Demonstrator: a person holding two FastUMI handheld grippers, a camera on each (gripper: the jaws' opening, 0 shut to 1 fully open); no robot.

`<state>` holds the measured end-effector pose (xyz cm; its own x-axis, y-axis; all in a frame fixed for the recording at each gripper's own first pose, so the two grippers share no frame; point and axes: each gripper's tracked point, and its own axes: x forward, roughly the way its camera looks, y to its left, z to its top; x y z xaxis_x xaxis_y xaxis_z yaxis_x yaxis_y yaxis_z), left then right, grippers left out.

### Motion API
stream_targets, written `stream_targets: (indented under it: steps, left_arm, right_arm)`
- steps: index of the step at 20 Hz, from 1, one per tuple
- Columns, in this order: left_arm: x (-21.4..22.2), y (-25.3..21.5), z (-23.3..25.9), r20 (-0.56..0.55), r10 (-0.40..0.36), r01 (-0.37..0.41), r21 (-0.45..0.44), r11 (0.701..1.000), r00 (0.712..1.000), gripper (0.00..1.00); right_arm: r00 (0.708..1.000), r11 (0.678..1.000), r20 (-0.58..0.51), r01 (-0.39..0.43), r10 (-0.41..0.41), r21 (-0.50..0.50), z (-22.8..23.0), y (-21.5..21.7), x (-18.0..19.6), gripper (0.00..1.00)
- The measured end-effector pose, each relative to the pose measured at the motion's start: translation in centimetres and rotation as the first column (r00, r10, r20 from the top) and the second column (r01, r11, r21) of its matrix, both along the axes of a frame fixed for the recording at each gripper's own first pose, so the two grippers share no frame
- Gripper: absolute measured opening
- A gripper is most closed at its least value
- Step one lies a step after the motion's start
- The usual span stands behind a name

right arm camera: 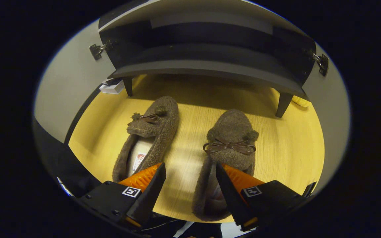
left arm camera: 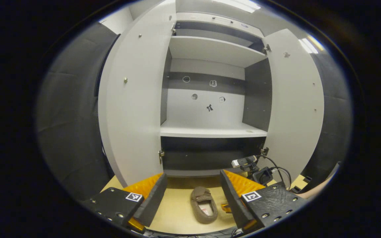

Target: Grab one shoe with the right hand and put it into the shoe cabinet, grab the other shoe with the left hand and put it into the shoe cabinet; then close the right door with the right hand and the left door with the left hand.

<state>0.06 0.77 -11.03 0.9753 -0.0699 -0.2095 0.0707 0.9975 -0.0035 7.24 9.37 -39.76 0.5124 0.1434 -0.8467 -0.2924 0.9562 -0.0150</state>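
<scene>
Two brown fuzzy slippers lie side by side on the pale wooden floor, toes toward the shoe cabinet (right arm camera: 207, 62): the left slipper (right arm camera: 149, 132) and the right slipper (right arm camera: 228, 148), each with a small bow. In the right gripper view, the right gripper (right arm camera: 189, 188) hovers low over them, fingers apart and holding nothing, one finger over the right slipper's opening. In the left gripper view, the left gripper (left arm camera: 193, 198) is held higher and farther back, fingers apart and empty, one slipper on the floor between them. Both cabinet doors, left door (left arm camera: 131, 109) and right door (left arm camera: 296, 105), stand open; the middle shelf (left arm camera: 210, 130) is bare. A small camera with cables (left arm camera: 253, 167) sits near the right door's foot.
</scene>
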Motion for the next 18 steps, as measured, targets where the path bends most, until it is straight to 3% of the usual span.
stream_targets:
  steps: [1,3,5,6,7,8,9,11,12,17,18]
  left_arm:
    - [0.0,0.2,-0.1,-0.002,0.004,-0.004,0.0,1.0,1.0,0.96]
    - [0.0,0.5,-0.3,-0.003,0.011,-0.011,0.003,1.0,1.0,0.92]
    - [-0.1,0.7,-0.3,-0.003,0.016,-0.016,0.006,1.0,1.0,0.92]
    - [-0.2,0.7,-0.5,-0.004,0.019,-0.019,0.007,1.0,1.0,0.92]
    - [-0.3,0.7,-0.6,-0.006,0.019,-0.019,0.007,1.0,1.0,0.92]
    - [-0.3,0.8,-0.7,-0.008,0.02,-0.02,0.006,1.0,1.0,0.92]
    - [-0.4,0.7,-0.7,-0.009,0.02,-0.02,0.003,1.0,1.0,0.92]
    - [-0.5,0.5,-0.7,-0.006,0.016,-0.016,0.003,1.0,1.0,0.92]
    - [-0.5,0.5,-0.6,-0.003,0.014,-0.014,0.008,1.0,1.0,0.92]
    - [-1.0,0.0,0.1,0.016,0.011,-0.011,0.018,1.0,1.0,0.92]
    - [-1.2,-0.1,0.3,0.017,0.011,-0.012,0.019,1.0,1.0,0.92]
  right_arm:
    - [1.0,1.0,0.012,-0.004,0.004,-0.03,-0.6,-0.4,0.4,0.92]
    - [0.999,0.997,0.033,-0.006,0.009,-0.082,-1.5,-0.9,1.6,0.94]
    - [0.998,0.992,0.054,0.026,-0.019,-0.123,-2.1,-1.6,2.3,0.89]
    - [0.997,0.99,0.064,0.046,-0.038,-0.132,-1.9,-2.1,2.7,0.81]
    - [0.996,0.988,0.069,0.062,-0.053,-0.142,-2.0,-2.5,2.7,0.62]
    - [0.995,0.986,0.081,0.072,-0.06,-0.153,-1.8,-2.9,2.8,0.55]
    - [0.995,0.986,0.08,0.074,-0.062,-0.15,-2.1,-3.0,2.8,0.4]
    - [0.993,0.985,0.077,0.103,-0.093,-0.135,-1.9,-3.1,2.9,0.35]
    - [0.992,0.985,0.053,0.116,-0.11,-0.125,-2.0,-3.2,2.9,0.19]
    - [0.987,0.987,-0.017,0.161,-0.161,-0.006,-1.6,-3.4,2.1,0.0]
    - [0.988,0.988,-0.029,0.154,-0.153,0.01,-1.4,-3.5,1.8,0.02]
